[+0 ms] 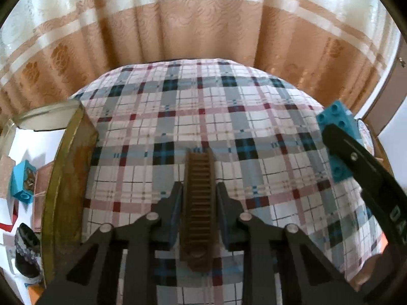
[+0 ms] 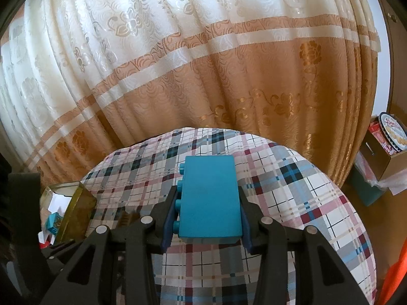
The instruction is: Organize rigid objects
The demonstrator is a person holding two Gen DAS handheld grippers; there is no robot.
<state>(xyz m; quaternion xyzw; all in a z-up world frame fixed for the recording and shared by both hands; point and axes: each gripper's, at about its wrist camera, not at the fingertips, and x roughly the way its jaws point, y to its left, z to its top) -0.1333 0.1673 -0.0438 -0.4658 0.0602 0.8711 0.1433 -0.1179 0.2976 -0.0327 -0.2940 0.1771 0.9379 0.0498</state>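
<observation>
My left gripper point(image 1: 199, 189) is shut on a brown comb point(image 1: 199, 198) that points forward between the fingers, held above the plaid table point(image 1: 229, 117). My right gripper point(image 2: 207, 193) is shut on a teal toy brick point(image 2: 209, 198) with its studs facing left, also above the plaid table point(image 2: 292, 190). In the left wrist view the right gripper's finger point(image 1: 361, 162) and the teal brick point(image 1: 335, 127) show at the right edge. A clear glass container point(image 1: 68, 157) stands at the table's left side, with another teal brick point(image 1: 24, 180) seen beyond it.
A beige and white curtain point(image 2: 203, 76) hangs behind the table. A cardboard box point(image 2: 389, 157) with a round biscuit tin point(image 2: 393, 132) sits at the far right. The glass container point(image 2: 71, 211) and the second teal brick point(image 2: 54, 222) show at the lower left.
</observation>
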